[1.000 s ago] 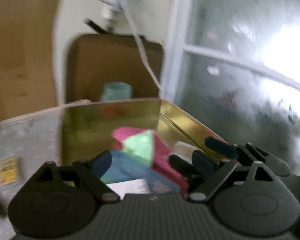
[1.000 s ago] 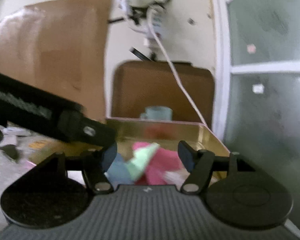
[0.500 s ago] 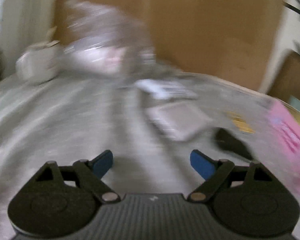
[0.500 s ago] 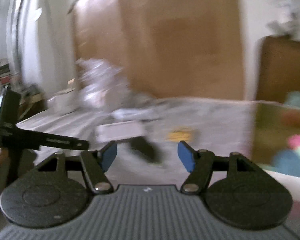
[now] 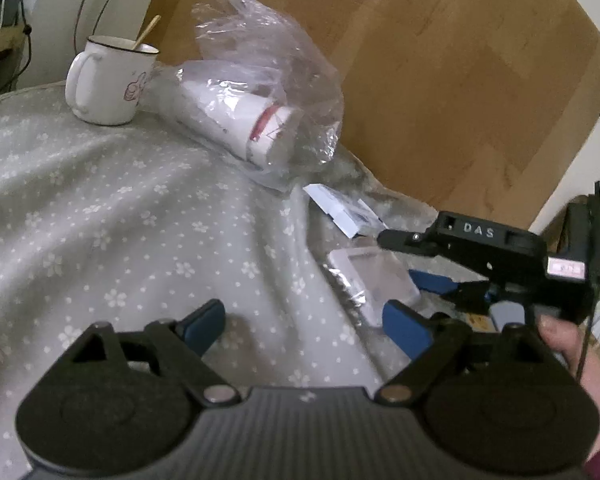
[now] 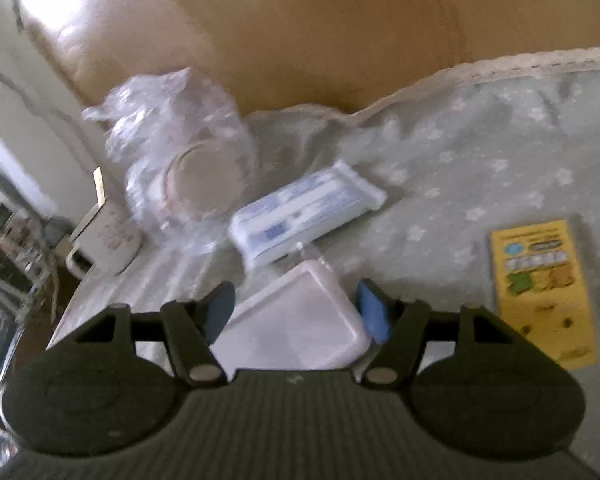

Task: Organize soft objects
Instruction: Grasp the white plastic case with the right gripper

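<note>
A flat white pack in clear wrap (image 6: 296, 320) lies on the grey flowered tablecloth (image 5: 120, 220). My right gripper (image 6: 296, 310) straddles it: a blue pad stands on each side, the jaws are closing, and I see no pad pressing on it. In the left wrist view the same white pack (image 5: 372, 276) sits under the right gripper (image 5: 398, 256), which a hand (image 5: 560, 336) holds. My left gripper (image 5: 306, 326) hovers over bare cloth to the left of it, jaws opening, nothing between them.
A blue-and-white tissue pack (image 6: 308, 208) lies just behind the white pack. A clear plastic bag of paper cups (image 5: 260, 116) and a white mug (image 5: 108, 80) stand further back. A yellow packet (image 6: 544, 292) lies to the right. A brown board (image 5: 440, 80) backs the table.
Both grippers have swung left, away from the gold tin of coloured soft things, to the grey cloth. The right gripper has come down around the white pack.
</note>
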Available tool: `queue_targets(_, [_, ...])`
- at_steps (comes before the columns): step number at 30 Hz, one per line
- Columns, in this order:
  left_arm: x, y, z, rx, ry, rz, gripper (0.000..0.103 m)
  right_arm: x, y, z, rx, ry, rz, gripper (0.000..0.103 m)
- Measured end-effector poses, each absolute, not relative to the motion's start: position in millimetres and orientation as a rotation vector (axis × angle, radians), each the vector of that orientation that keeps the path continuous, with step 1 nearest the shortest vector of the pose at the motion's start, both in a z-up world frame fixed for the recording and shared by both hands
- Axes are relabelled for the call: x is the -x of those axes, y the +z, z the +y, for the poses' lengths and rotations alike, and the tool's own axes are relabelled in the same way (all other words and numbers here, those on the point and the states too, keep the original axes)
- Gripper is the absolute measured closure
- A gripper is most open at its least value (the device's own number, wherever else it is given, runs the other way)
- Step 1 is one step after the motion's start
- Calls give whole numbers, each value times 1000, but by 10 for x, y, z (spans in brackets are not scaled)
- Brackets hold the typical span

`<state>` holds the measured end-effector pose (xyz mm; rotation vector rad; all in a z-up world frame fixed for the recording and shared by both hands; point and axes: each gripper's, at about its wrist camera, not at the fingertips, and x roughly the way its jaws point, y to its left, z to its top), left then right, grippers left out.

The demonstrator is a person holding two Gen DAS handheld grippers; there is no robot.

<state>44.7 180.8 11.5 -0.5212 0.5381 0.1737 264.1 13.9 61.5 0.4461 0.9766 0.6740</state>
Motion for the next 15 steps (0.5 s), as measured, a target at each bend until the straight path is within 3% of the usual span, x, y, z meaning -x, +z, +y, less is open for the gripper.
queue_targets(1, [-447, 116, 1799, 520, 177, 537, 14, -2569, 617, 141, -473, 728, 1001, 41])
queue_targets(3, [-450, 120, 1797, 523, 179, 536, 18, -2413, 596, 164, -508, 817, 1051, 73])
queue_targets(4, [-447, 120, 1798, 524, 181, 536, 20, -2273, 591, 170, -502, 854, 1063, 76])
queue_targets(6, [-461, 119, 1810, 523, 187, 538, 33, -2014, 606, 188, -469, 896, 1052, 85])
queue_targets(8, [-457, 116, 1813, 526, 181, 543, 45, -1777, 640, 162, -458, 903, 1028, 85])
queue_targets(10, [-453, 111, 1820, 526, 166, 553, 45, -1618, 682, 124, -446, 897, 1005, 85])
queue_targets(11, [-439, 116, 1818, 521, 164, 558, 40, -1523, 718, 97, -424, 887, 981, 82])
queue_targets(13, [-387, 141, 1800, 501, 164, 563, 22, -1387, 789, 25, -393, 879, 939, 82])
queue_targets(14, [-336, 168, 1785, 480, 189, 556, 10, -1347, 822, -25, -387, 879, 928, 78])
queue_targets(15, [-253, 206, 1763, 453, 223, 534, 6, -1307, 856, -68, -379, 875, 916, 71])
